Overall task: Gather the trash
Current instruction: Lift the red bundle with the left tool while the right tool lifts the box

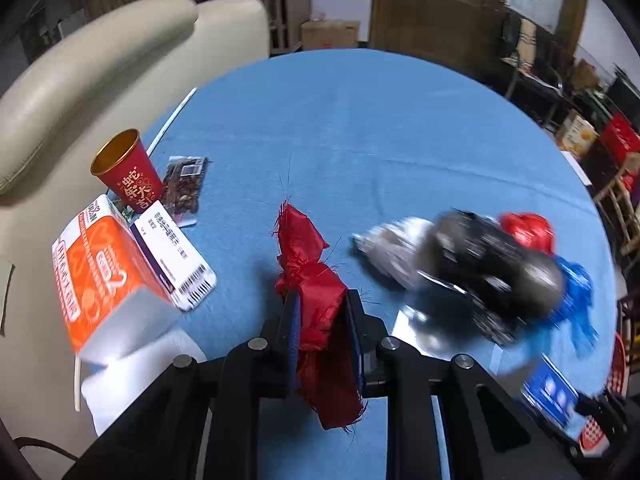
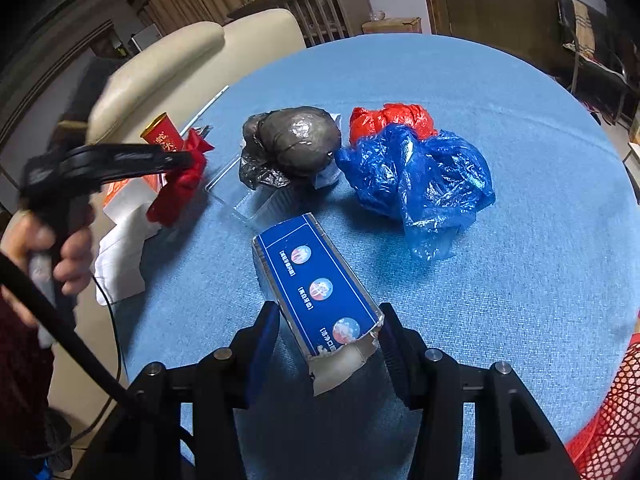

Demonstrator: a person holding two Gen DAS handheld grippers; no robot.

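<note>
My left gripper (image 1: 322, 306) is shut on a frayed red cloth scrap (image 1: 308, 264) and holds it above the blue tablecloth (image 1: 360, 128); it also shows in the right wrist view (image 2: 188, 160) at the left, with the red cloth scrap (image 2: 180, 188) hanging from it. My right gripper (image 2: 328, 328) is shut on a blue carton (image 2: 316, 284) with a torn open end. On the table lie a black plastic bag (image 2: 296, 144), a blue plastic bag (image 2: 424, 176) and a red plastic bag (image 2: 392, 118). The black bag (image 1: 492, 264) is blurred in the left wrist view.
A red paper cup (image 1: 128, 172), a snack packet (image 1: 184, 184), an orange box (image 1: 96, 276) and a white box (image 1: 172, 260) stand at the table's left. A cream sofa (image 1: 100, 68) lies beyond. A red mesh basket (image 2: 612, 420) is at the lower right.
</note>
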